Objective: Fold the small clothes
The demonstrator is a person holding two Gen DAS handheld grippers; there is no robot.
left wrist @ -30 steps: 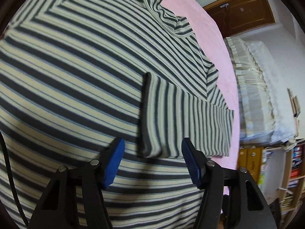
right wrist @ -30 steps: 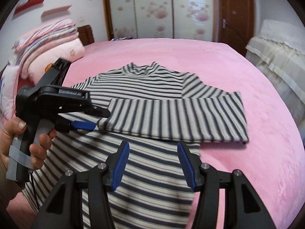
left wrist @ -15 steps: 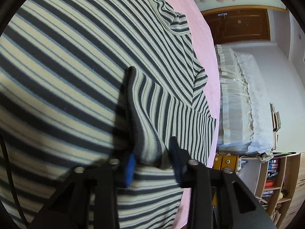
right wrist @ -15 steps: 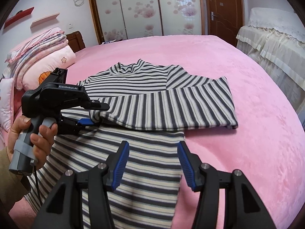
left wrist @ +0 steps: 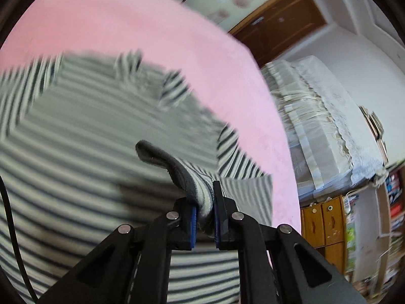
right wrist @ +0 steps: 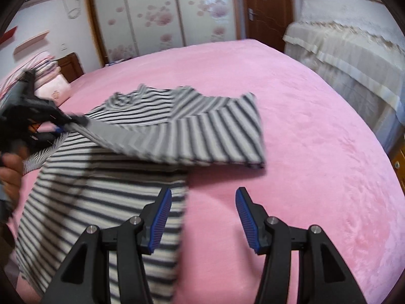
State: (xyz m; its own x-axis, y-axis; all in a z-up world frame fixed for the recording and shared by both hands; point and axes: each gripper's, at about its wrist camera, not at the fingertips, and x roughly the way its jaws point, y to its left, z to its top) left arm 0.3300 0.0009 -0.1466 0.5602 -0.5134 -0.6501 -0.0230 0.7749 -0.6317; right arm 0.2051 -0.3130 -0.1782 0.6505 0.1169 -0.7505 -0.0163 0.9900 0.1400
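Observation:
A dark-and-cream striped long-sleeved top (right wrist: 106, 192) lies flat on the pink bed, neck away from me. Its right sleeve (right wrist: 202, 136) is folded across the chest. My left gripper (left wrist: 204, 212) is shut on the sleeve's cuff (left wrist: 187, 177) and holds it lifted above the body of the top (left wrist: 63, 164); it also shows in the right wrist view (right wrist: 60, 124), at the top's left side. My right gripper (right wrist: 202, 217) is open and empty, low over the top's right edge and the bare blanket.
The pink blanket (right wrist: 316, 139) covers the bed. A cream covered bed (right wrist: 354, 50) stands to the right, folded bedding and pillows (right wrist: 50, 81) at the far left. A wooden door (right wrist: 263, 7) and wardrobe are behind. Wooden drawers (left wrist: 326, 228) stand beside the bed.
My left gripper closed on the sleeve cuff and lifted it, pulling the sleeve toward the left. My right gripper shifted right, toward the top's edge, staying open.

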